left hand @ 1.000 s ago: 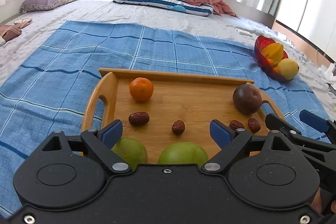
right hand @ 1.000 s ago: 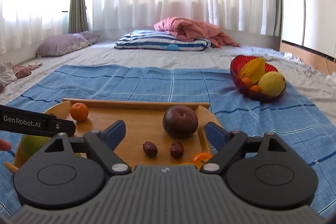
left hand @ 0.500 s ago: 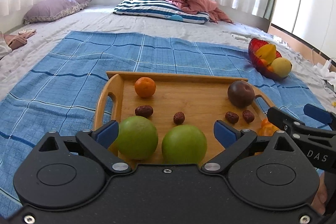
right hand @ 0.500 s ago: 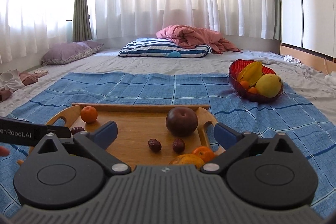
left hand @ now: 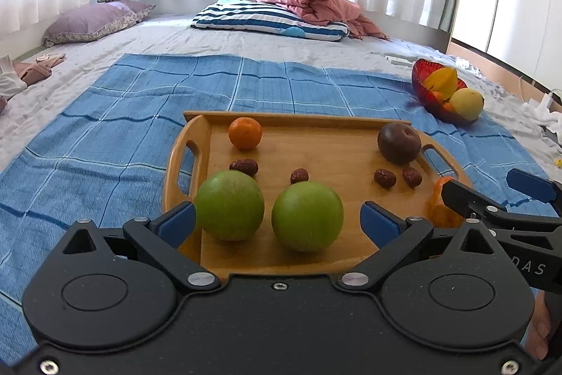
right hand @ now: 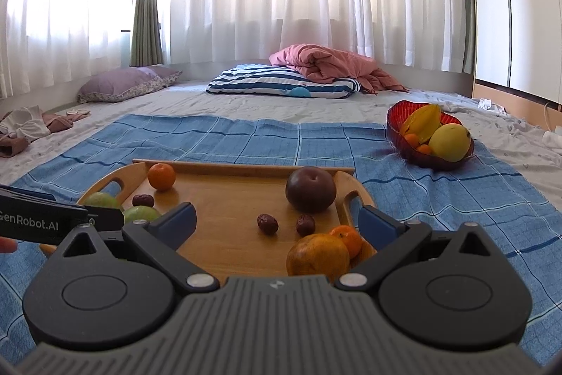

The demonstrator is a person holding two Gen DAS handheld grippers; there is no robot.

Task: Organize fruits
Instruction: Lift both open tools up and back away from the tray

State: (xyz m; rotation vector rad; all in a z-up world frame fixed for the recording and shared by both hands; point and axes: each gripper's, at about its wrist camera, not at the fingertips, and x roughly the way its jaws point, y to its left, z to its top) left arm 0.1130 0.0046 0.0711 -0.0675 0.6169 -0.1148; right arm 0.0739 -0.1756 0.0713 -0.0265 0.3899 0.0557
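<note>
Resting on a blue checked blanket [left hand: 140,115], the wooden tray [left hand: 316,125] carries most of the fruit. Two green apples [left hand: 230,204] sit side by side at its near edge, directly ahead of the left gripper [left hand: 277,222], whose blue-padded jaws stand wide apart and hold nothing. Behind the apples lie two red dates [left hand: 244,166], one at the left and one at the middle, with a small mandarin [left hand: 245,133] in the far left corner. A dark plum [left hand: 399,142] sits at the far right by the handle, and two more dates [left hand: 385,178] lie just in front of it. From the right wrist view, the right gripper [right hand: 277,222] is also spread wide and empty, hovering over the tray's near right corner, where a large orange [right hand: 318,257] touches a smaller mandarin [right hand: 346,238]. Well apart to the right, a red bowl [right hand: 404,137] on the blanket holds a starfruit [right hand: 421,122], a yellow mango [right hand: 449,137] and small oranges.
</note>
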